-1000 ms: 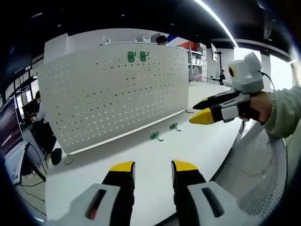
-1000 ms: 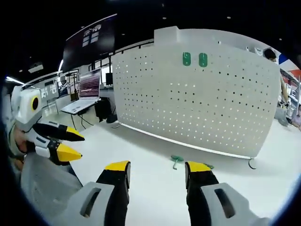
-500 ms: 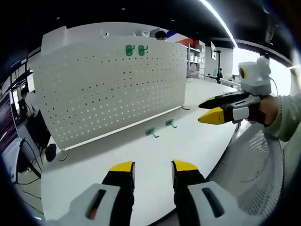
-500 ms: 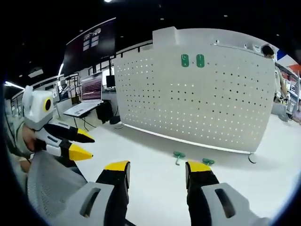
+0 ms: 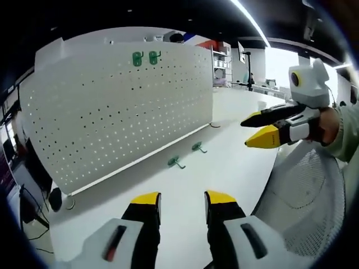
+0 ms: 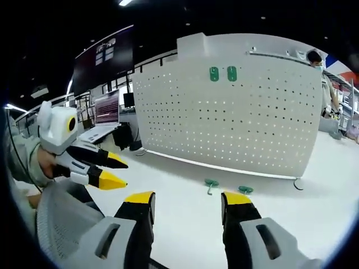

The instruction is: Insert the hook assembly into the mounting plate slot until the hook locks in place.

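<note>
Black, yellow-tipped hand-held gripper (image 5: 182, 200) jaws

No text, label, brand or number can be read in either view. Light marks are seen on the dark hanging screen (image 6: 106, 53) far ahead and left of the right tool, and lines on a monitor (image 6: 106, 106) below it, but both are too blurred to read.

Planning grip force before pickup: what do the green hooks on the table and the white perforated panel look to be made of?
The green hooks on the table look like moulded plastic: uniform flat green, matte, no glint, though too small to be sure. The perforated panel looks like painted sheet metal: thin, rigid, even white coat, regular punched holes; stiff plastic can't be excluded. Both claws, left and right, are open and empty.
</note>
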The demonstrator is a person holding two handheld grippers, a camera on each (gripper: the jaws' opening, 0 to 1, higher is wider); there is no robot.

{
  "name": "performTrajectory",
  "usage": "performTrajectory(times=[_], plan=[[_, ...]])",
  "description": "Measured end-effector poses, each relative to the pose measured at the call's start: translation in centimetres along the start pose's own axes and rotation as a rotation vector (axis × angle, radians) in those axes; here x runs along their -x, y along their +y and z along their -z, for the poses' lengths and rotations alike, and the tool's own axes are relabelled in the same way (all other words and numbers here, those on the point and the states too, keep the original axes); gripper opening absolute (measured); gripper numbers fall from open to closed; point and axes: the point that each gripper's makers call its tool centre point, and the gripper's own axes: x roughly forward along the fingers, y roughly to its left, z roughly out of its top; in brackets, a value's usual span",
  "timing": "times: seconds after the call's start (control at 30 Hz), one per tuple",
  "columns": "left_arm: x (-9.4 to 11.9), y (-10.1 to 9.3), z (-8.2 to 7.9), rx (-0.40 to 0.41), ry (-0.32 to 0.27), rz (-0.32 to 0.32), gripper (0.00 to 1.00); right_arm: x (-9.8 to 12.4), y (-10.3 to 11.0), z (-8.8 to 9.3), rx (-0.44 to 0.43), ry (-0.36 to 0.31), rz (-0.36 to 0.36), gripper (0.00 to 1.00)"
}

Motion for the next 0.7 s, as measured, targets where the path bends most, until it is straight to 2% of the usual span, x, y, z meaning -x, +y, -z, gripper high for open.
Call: performTrajectory(times=[0.2, 0.37, 0.7], plan=[[-1.2, 0.5, 0.1, -0.018, 0.028, 0.031, 0.32, 0.0, 0.1, 0.4, -0.010, 0.010, 0.002, 0.46], [-2.4, 1.2, -0.5, -0.049, 0.030, 0.045, 0.30, 0.0, 0.1, 0.5, -0.025, 0.013, 0.004, 0.46], [-6.0, 2.7, -1.4, -0.087, 0.039, 0.078, 0.30, 0.2, -0.4, 0.8, -0.053, 0.028, 0.033, 0.46]])
